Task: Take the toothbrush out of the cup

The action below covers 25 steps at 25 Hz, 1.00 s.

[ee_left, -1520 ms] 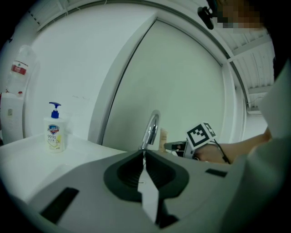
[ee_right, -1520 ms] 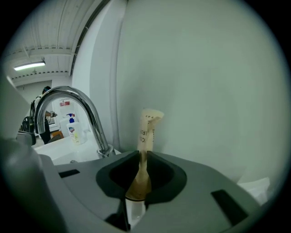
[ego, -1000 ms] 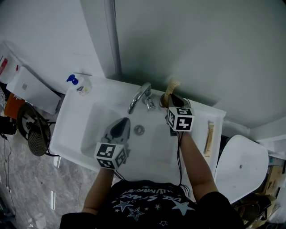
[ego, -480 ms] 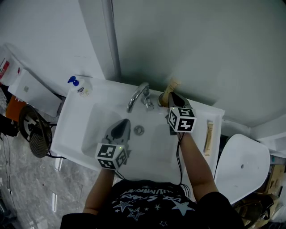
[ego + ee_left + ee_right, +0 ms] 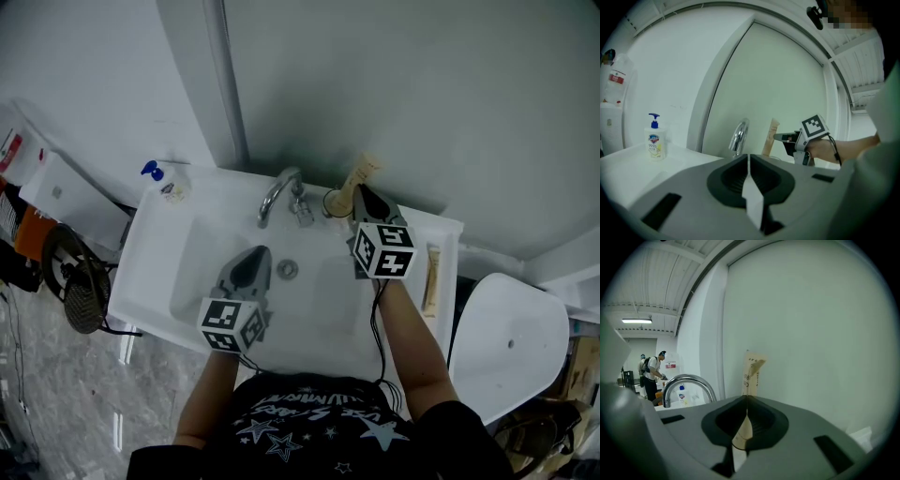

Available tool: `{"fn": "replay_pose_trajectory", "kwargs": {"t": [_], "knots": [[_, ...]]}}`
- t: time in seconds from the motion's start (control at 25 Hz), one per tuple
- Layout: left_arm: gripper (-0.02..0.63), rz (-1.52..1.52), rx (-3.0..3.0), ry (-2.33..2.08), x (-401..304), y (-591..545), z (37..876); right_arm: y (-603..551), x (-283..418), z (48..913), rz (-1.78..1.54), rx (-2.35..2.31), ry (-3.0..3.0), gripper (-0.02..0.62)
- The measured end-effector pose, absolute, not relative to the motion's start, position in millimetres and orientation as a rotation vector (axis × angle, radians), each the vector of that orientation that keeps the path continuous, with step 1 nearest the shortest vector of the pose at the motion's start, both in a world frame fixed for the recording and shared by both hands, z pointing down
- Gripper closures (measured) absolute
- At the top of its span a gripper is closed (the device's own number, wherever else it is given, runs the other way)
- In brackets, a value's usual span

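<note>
**Right gripper** [image 5: 360, 192]: pinched tight on the toothbrush [image 5: 365, 170], with both jaws pressed against the lower part of its tan paper wrapper. Pointed toward the grey wall [image 5: 422, 94]. Hung above the back ledge of the sink [image 5: 150, 281], with the marker cube at the wrist end.

**Toothbrush** [image 5: 752, 371]: stood nearly upright out of the right gripper [image 5: 746, 399], leaning a little. Showed a printed, folded-over top end above the pads and a further length of wrapper below them. Bottom end hidden behind the gripper body, so could not be told whether it was clear of the cup.

**Cup** [image 5: 330, 202]: sat on the back ledge just left of the right gripper's tip, beside the foot of the faucet [image 5: 274, 194].

**Left gripper** [image 5: 253, 251]: pressed together on nothing, closed to a thin slit in the left gripper view [image 5: 748, 159]. Hung over the basin, well left of the right gripper and nearer the person.

**Faucet**: curved chrome, ahead of the left gripper's tip and left of the cup.

**Drain** [image 5: 288, 270]: just right of the left gripper's tip.

**Soap bottle** [image 5: 170, 181]: blue pump, on the far corner of the ledge, well left of the left gripper.

**Tan wrapped stick** [image 5: 431, 279]: lay flat on the sink's rim, right of the right gripper's marker cube and apart from it.

**Standing person** [image 5: 650, 373]: far off in the right gripper view, to the left beyond the faucet.
</note>
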<state>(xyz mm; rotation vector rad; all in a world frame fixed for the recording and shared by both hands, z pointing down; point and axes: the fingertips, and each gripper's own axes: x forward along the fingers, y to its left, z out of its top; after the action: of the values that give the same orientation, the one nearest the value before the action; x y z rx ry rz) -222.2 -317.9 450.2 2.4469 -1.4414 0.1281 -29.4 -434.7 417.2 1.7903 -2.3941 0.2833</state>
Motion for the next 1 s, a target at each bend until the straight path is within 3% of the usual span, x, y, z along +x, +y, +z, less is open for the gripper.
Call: {"fn": "replay_pose_trajectory", "kwargs": {"t": [0.4,1.0], "knots": [[0.578,0.119,2.488,-1.373,-185,-289,445,-391,3,402,0.279,1.843,-2.399,0.577],[0.578,0.169,2.599,-1.088,-70,-254,456,-292,120,452,0.492,1.885,-2.170,0.577]]}}
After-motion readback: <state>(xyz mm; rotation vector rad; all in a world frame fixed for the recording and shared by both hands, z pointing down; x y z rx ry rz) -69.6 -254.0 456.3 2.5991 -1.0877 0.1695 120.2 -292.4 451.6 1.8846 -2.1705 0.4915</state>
